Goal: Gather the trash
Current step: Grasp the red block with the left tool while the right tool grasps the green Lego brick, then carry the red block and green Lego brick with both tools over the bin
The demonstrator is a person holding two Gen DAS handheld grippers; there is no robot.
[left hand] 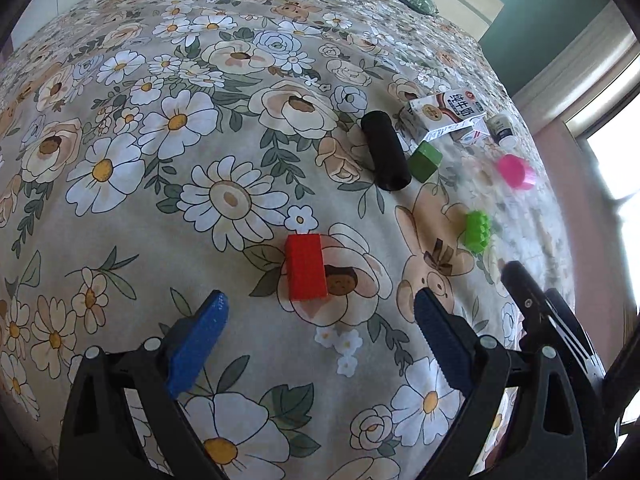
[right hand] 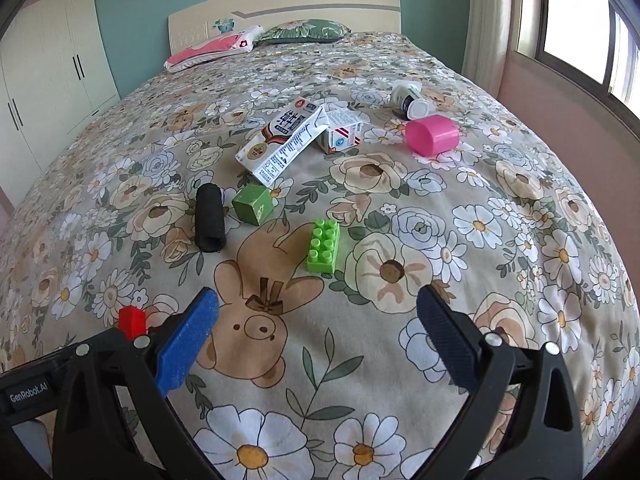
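On the floral bedspread lie a large milk carton (right hand: 282, 142) (left hand: 446, 110), a small carton (right hand: 340, 130) behind it, a small white bottle (right hand: 408, 98) (left hand: 500, 126) and a pink cup (right hand: 432, 135) (left hand: 516, 171) on its side. My left gripper (left hand: 320, 312) is open and empty, just short of a red brick (left hand: 306, 266). My right gripper (right hand: 318, 308) is open and empty, short of a green studded brick (right hand: 323, 245) (left hand: 478, 230).
A black roll (right hand: 209, 218) (left hand: 386, 150) and a green cube (right hand: 253, 204) (left hand: 425, 160) lie in front of the large carton. Pillows (right hand: 300, 31) lie by the headboard. A wardrobe (right hand: 44, 72) stands at the left, a window (right hand: 580, 20) at the right. The right gripper's arm (left hand: 532, 300) shows in the left wrist view.
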